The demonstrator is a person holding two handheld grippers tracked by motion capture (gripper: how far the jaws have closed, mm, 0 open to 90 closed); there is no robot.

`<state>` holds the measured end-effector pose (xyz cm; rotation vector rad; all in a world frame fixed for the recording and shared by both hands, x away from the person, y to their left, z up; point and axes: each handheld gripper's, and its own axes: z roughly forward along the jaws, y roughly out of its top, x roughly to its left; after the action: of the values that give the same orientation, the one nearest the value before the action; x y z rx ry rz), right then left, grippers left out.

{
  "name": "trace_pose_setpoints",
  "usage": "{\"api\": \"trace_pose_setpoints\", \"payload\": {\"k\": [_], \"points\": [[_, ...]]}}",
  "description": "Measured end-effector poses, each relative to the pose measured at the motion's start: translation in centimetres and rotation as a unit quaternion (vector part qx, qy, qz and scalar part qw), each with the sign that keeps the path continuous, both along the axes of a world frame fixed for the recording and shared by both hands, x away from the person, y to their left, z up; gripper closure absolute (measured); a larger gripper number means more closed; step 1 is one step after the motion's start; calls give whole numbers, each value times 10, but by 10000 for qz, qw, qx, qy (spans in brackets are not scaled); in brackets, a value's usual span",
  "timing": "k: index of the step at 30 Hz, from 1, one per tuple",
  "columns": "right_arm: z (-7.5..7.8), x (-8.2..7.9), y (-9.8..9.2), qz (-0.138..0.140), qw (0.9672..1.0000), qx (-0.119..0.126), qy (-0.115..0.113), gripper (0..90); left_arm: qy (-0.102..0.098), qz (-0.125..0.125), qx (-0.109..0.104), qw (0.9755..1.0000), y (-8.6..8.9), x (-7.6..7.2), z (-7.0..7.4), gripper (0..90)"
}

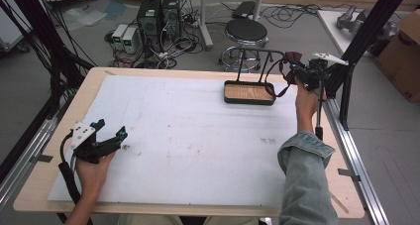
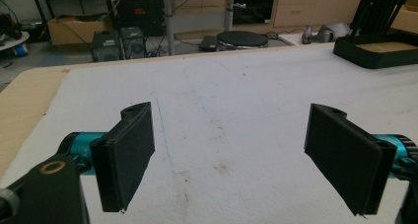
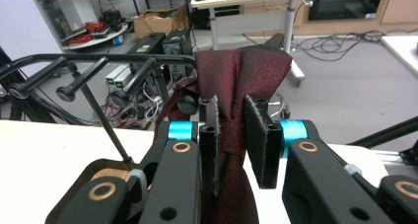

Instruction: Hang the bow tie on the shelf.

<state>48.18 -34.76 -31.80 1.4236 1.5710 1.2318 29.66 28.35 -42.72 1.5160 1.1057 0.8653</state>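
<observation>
— Left gripper (image 1: pixel 110 129) first: where does it sit?

— Near the table's (image 1: pixel 39 175) left edge, toward the near corner, low over the white mat (image 1: pixel 188 136) in the high view. Its jaws stand wide apart, and the left gripper view has bare mat between the two black pads (image 2: pixel 125 157), with nothing in their grasp.

— And moving right across the mat?

— The middle is plain white, a few faint smudges on it. Farther on, close to the far edge and right of centre, stands a black stand (image 1: pixel 247 93) with a wooden base (thin black rods rise from it and bend into an upper bar).

— Then the right gripper (image 1: pixel 303 72)?

— Up at the far right corner, just beside the end of that bar. Its jaws are closed on a dark red tie (image 3: pixel 231 110); the right gripper view has the pads pinching the cloth just below its wider folded top, and the narrower part runs down between them.

— Where does the tie lie relative to the stand?

— At the end of the bar (image 3: pixel 98 58), seemingly draped over it; whether it rests fully on the rod I cannot tell. In the high view a loop of it hangs toward the base's right side.
</observation>
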Motion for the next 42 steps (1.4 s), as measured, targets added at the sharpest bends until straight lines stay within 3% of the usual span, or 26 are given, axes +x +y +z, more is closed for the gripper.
{"api": "trace_pose_setpoints", "payload": {"k": [2, 5, 17, 28, 35, 42], "points": [[-1, 1, 1, -10, 9999, -98, 31, 767, -7, -1, -3, 10000, 0, 0, 0, 193], [-2, 2, 1, -14, 10000, 1, 59, 764, 3, -3, 1, 10000, 0, 0, 0, 193], [-9, 5, 2, -12, 9997, 7, 245, 756, 5, -11, 9, 10000, 0, 0, 0, 193], [-9, 5, 5, -5, 9993, -187, 334, 728, -5, -21, 8, 10000, -1, 0, 0, 193], [1, -3, 4, -39, 9996, -246, 152, 681, -10, -15, 8, 10000, -1, -1, 0, 193], [25, -26, -4, -77, 9994, -55, -318, 566, -24, -14, 25, 10000, -1, -1, 1, 193]]}}
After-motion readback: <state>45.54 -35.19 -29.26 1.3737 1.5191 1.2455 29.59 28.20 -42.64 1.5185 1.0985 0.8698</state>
